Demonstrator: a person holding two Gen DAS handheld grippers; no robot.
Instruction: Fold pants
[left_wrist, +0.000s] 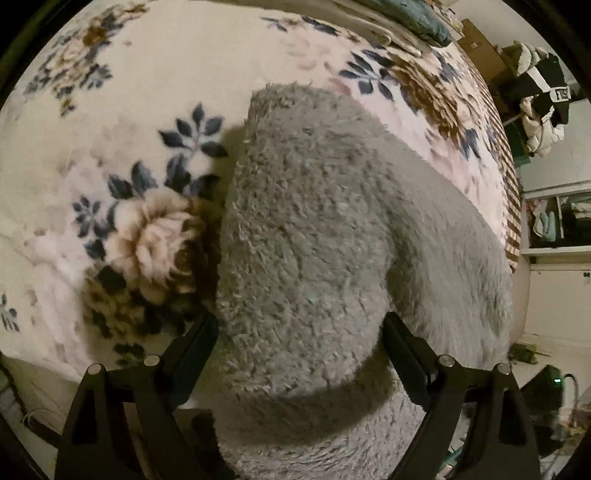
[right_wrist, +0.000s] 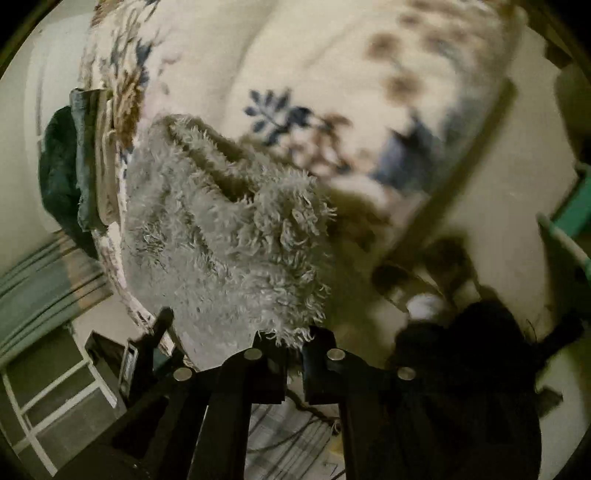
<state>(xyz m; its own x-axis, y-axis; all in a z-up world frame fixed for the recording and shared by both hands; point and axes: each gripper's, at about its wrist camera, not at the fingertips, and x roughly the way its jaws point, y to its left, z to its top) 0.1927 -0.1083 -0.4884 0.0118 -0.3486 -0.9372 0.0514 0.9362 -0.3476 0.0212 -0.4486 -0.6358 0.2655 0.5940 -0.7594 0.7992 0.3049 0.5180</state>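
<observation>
Pants (left_wrist: 314, 240) of grey fleece lie near the bed's right edge on the floral blanket (left_wrist: 110, 147). Left gripper (left_wrist: 299, 343) straddles them, spread; right gripper (right_wrist: 291, 343) pinches a fluffy edge. Mid-fold, I judge: next, carry that edge across.

One pair of grey fleece pants (left_wrist: 314, 229), filling the middle of the left wrist frame and the left-centre of the right wrist frame (right_wrist: 221, 236). One floral blanket (left_wrist: 110, 110) under it, across the upper left. Two hand-held grippers: left (left_wrist: 299, 343) at bottom centre of its own frame, right (right_wrist: 293, 343) at bottom centre of its own. One teal cloth (left_wrist: 417, 18) at the top edge. One heap of black-and-white clothes (left_wrist: 539, 96) at upper right. One cardboard box (left_wrist: 480, 48) beside that heap.
</observation>
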